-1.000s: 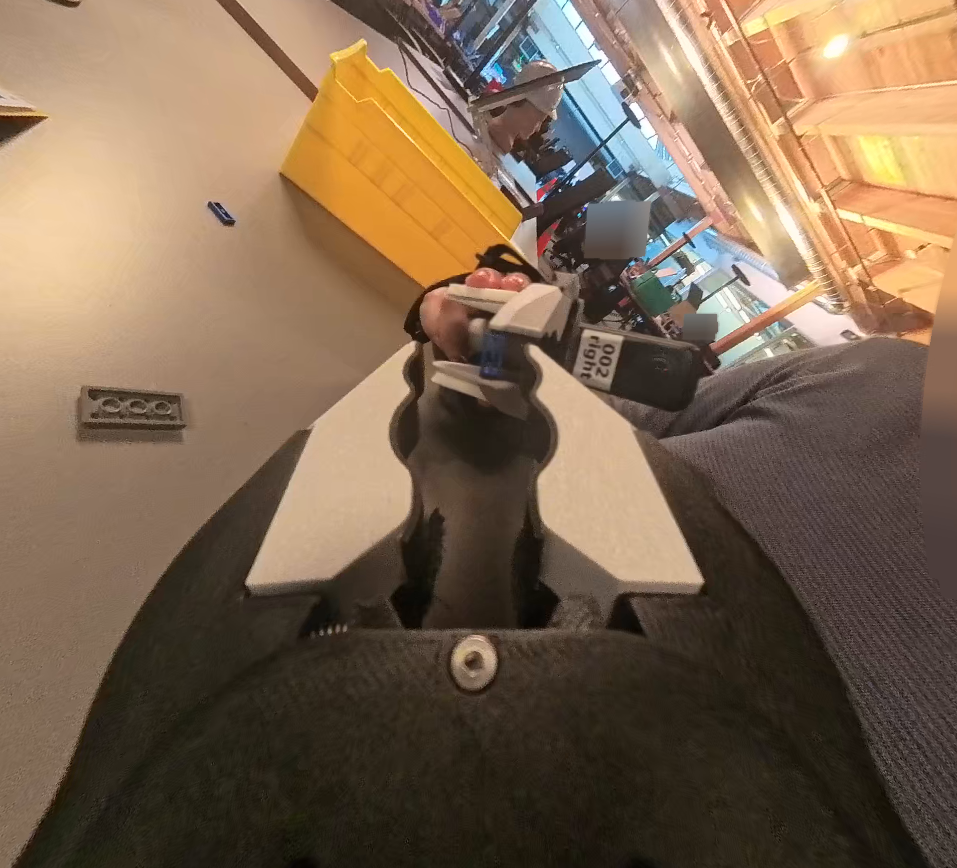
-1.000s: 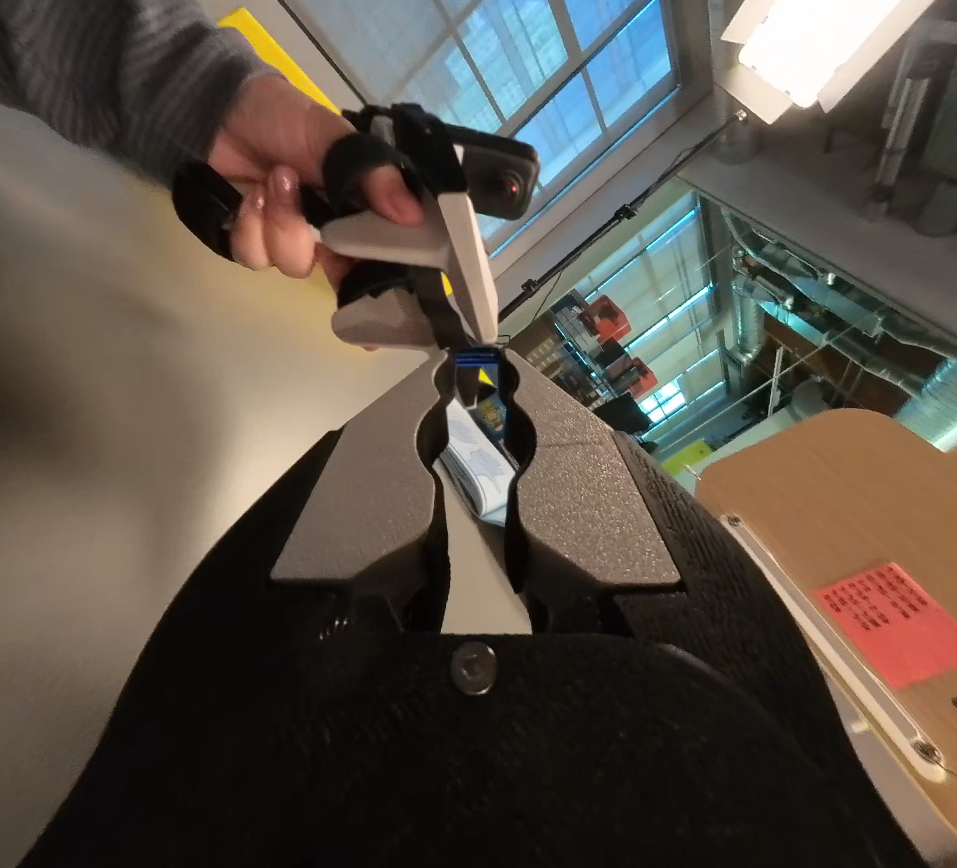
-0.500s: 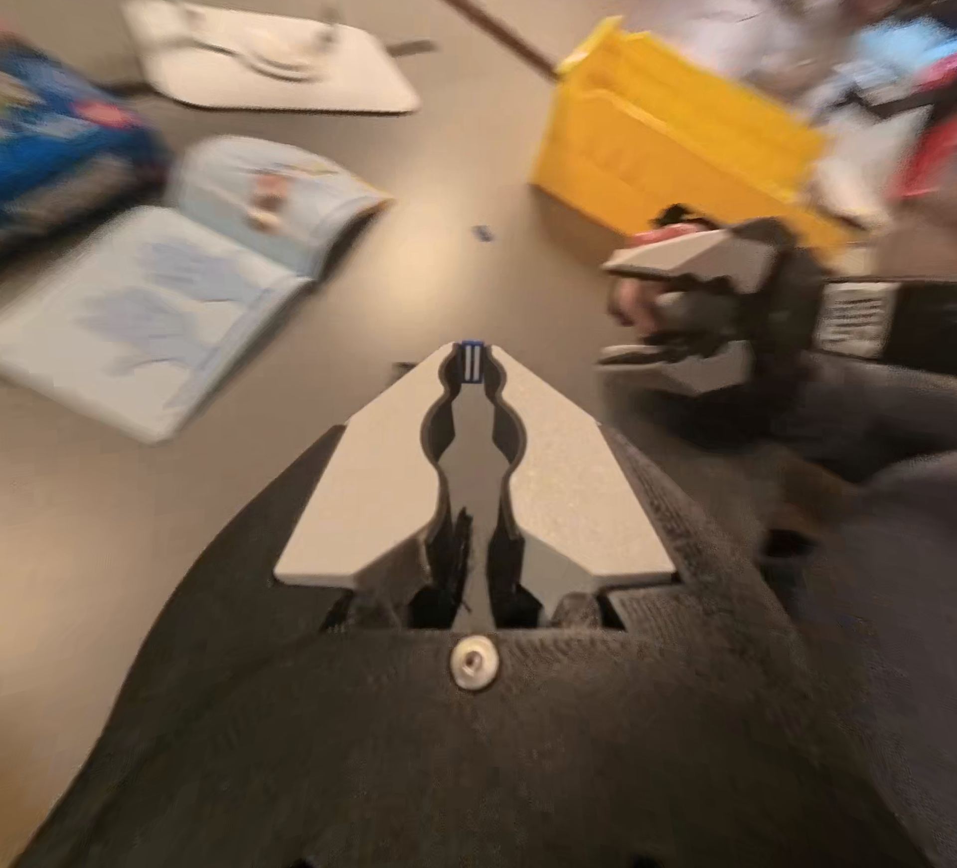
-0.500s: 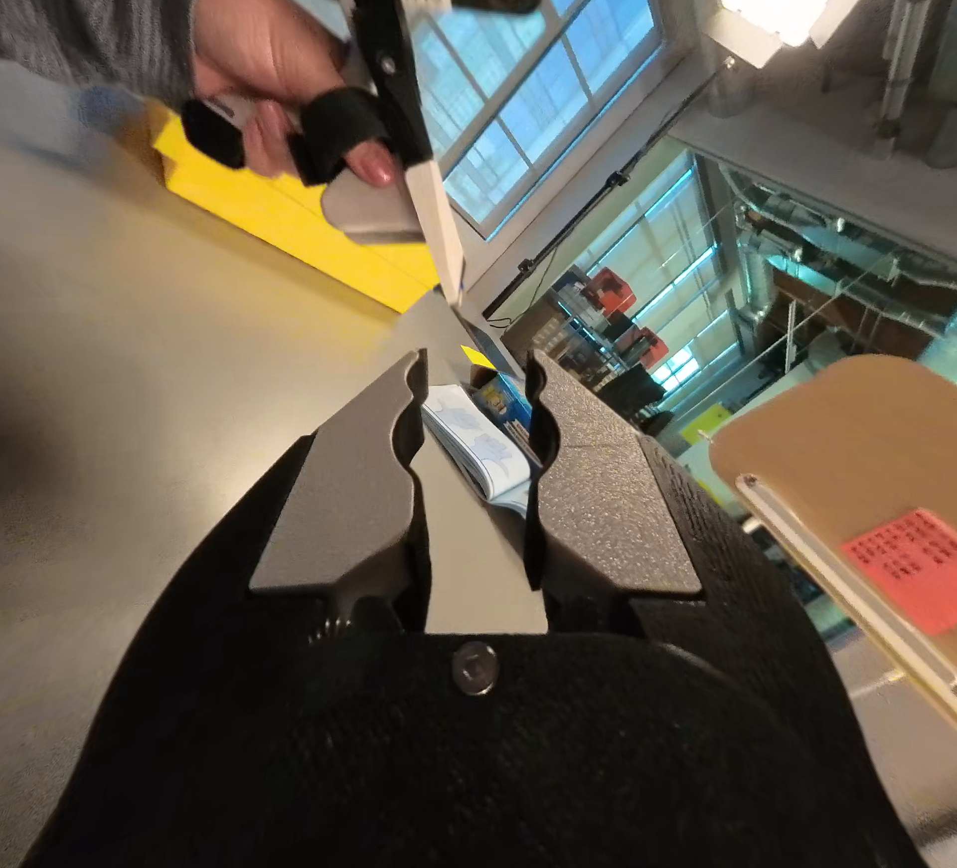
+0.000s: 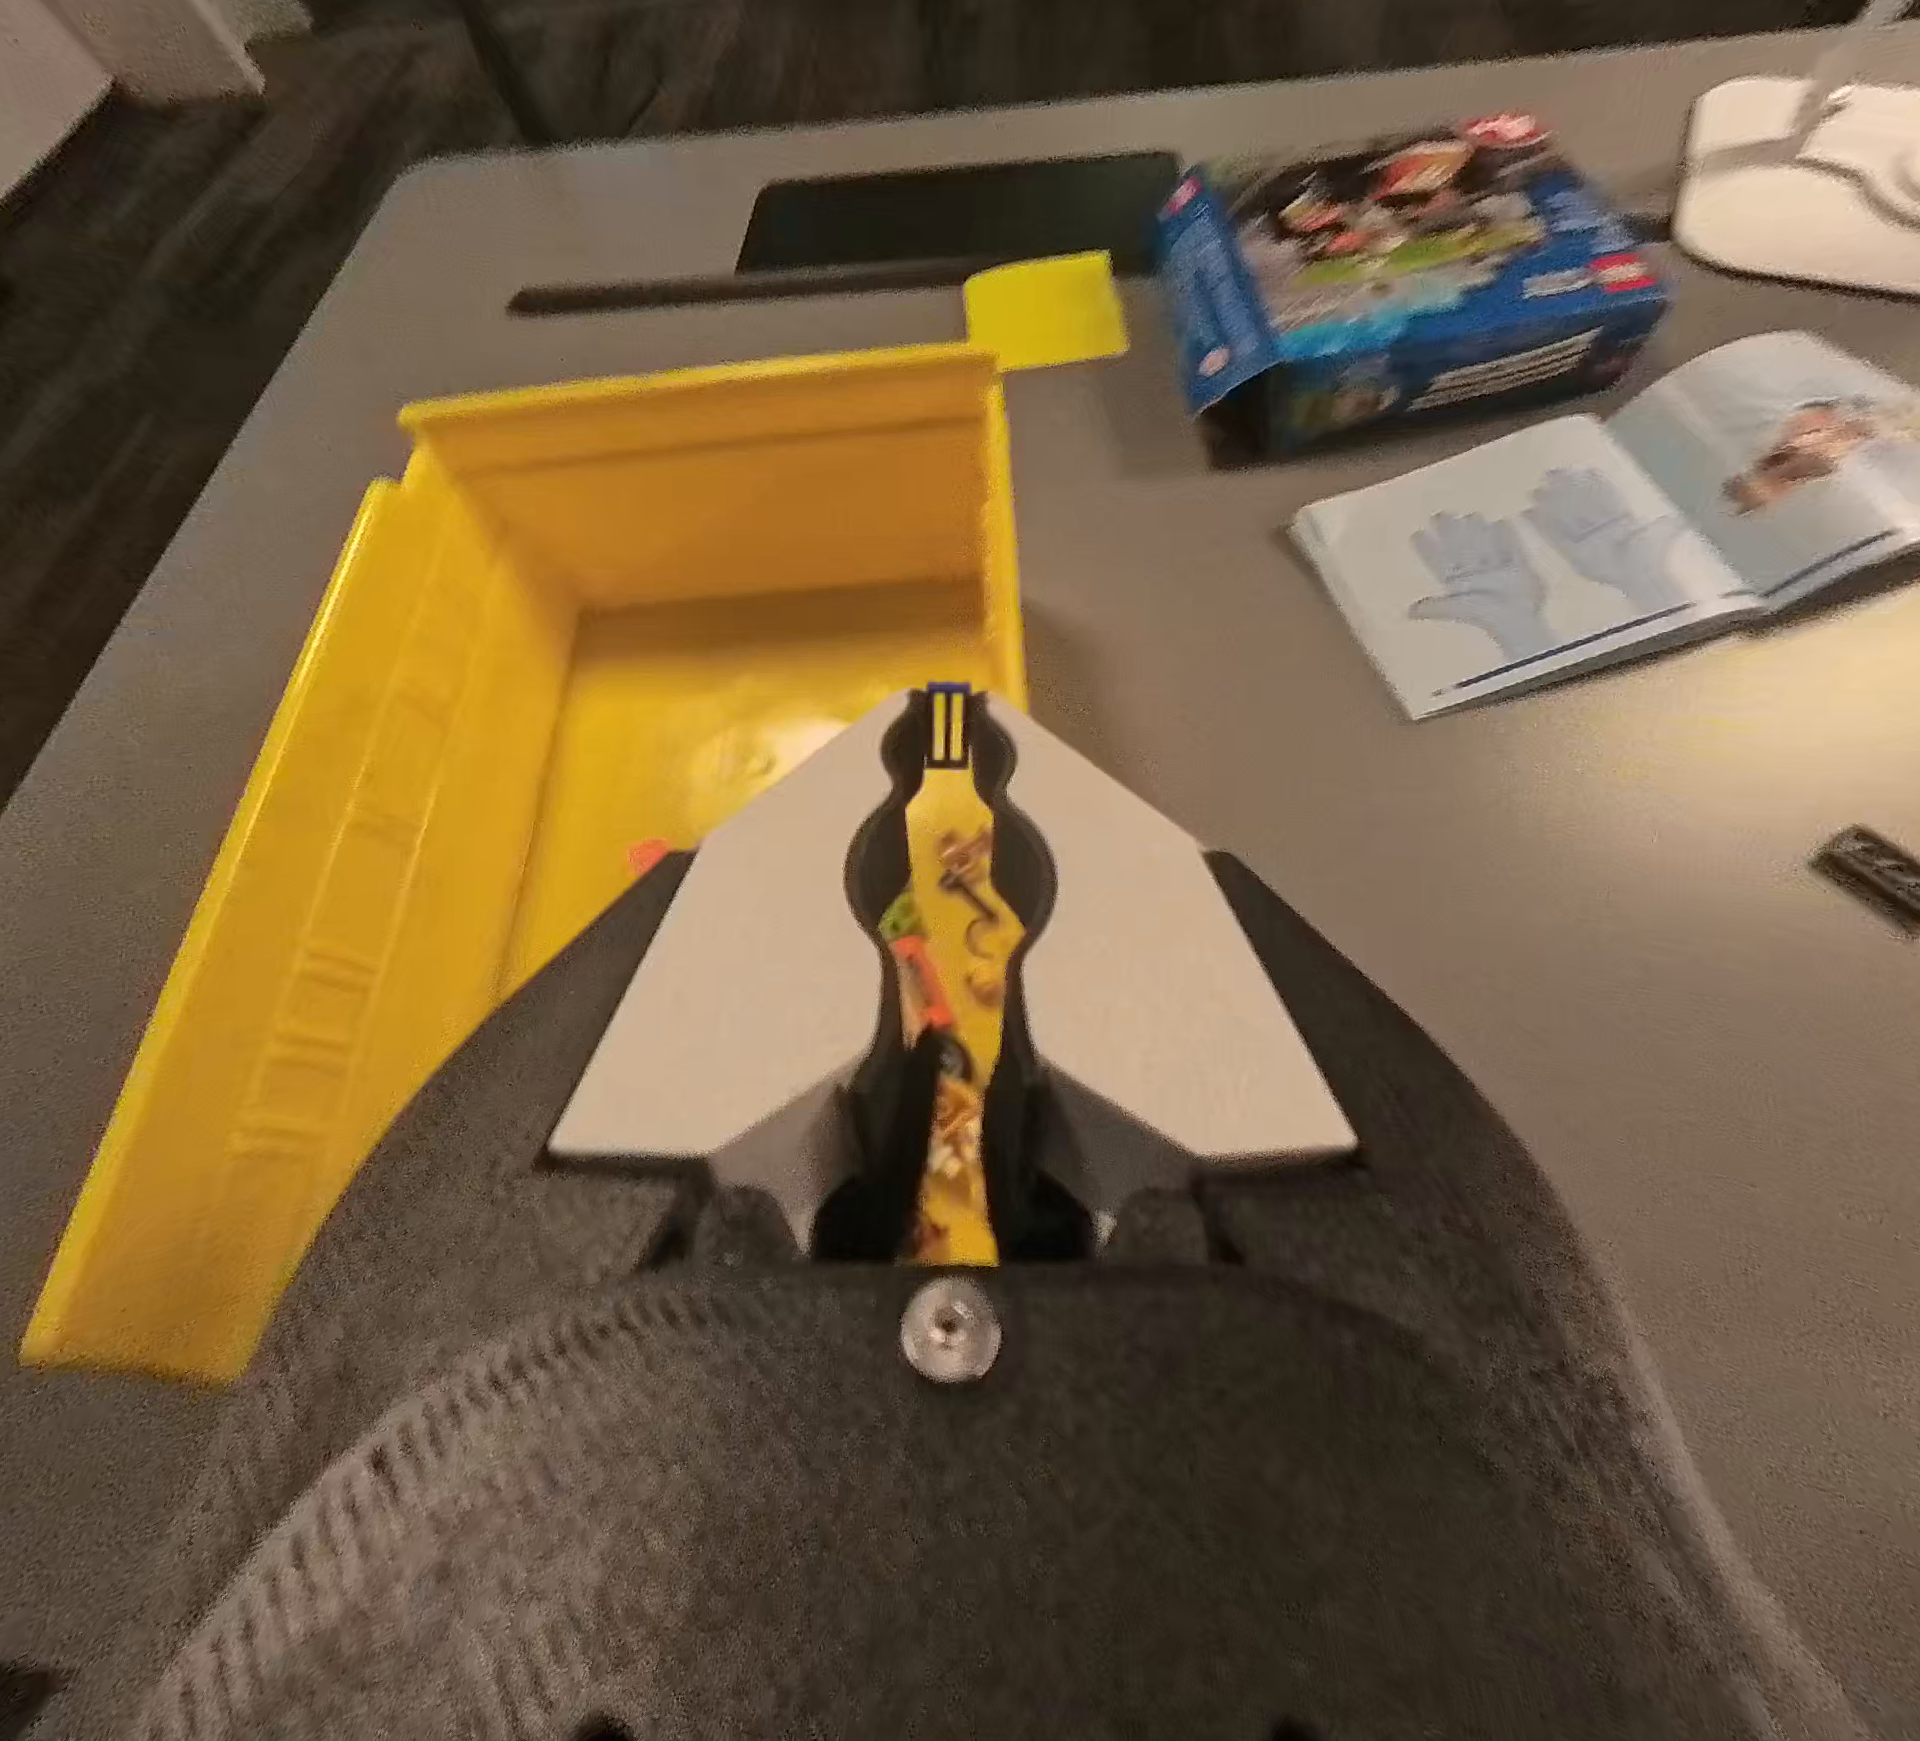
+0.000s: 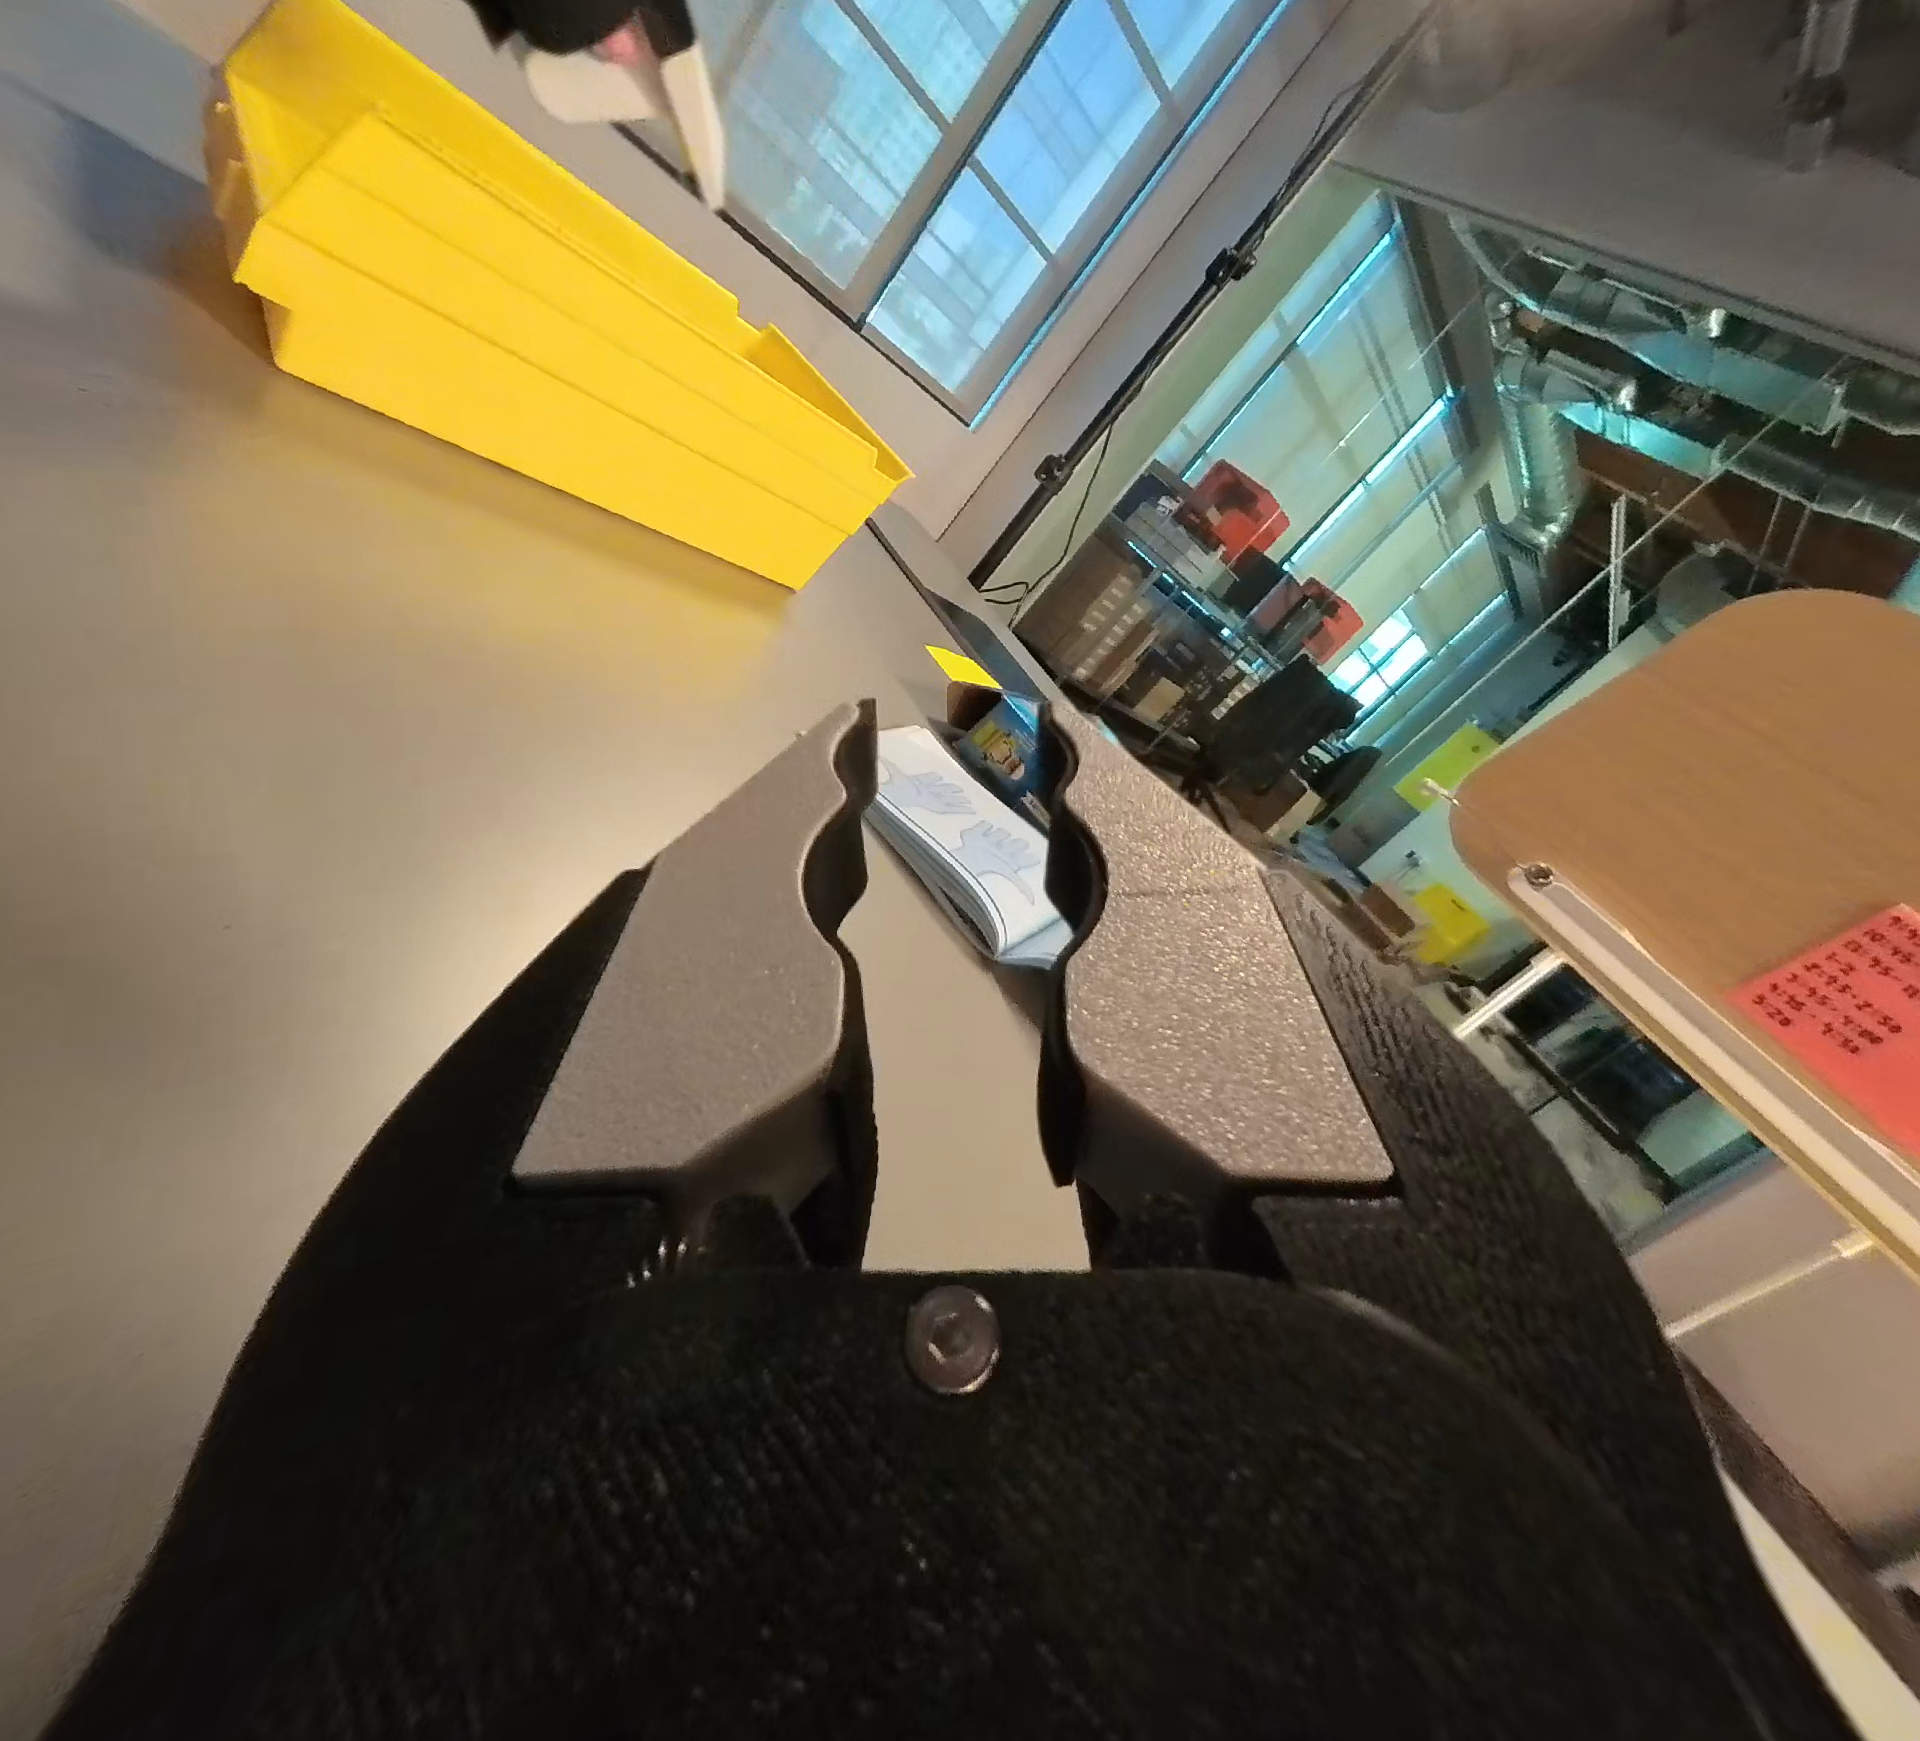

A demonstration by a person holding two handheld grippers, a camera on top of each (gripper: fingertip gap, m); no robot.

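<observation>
Now that the left gripper (image 5: 948,727), clamped on a small blue piece (image 5: 949,723), has swung over the yellow bin (image 5: 717,486), probably for dropping it in, the right gripper (image 6: 956,756) hangs apart, empty

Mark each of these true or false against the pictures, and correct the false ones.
1. The left gripper has its jaws closed on a small blue piece. True.
2. The yellow bin lies under the left gripper. True.
3. The right gripper holds the open booklet. False: its jaws stand open with nothing between them; the booklet lies on the table beyond.
4. The blue box sits inside the yellow bin. False: it rests on the table beside it.
</observation>
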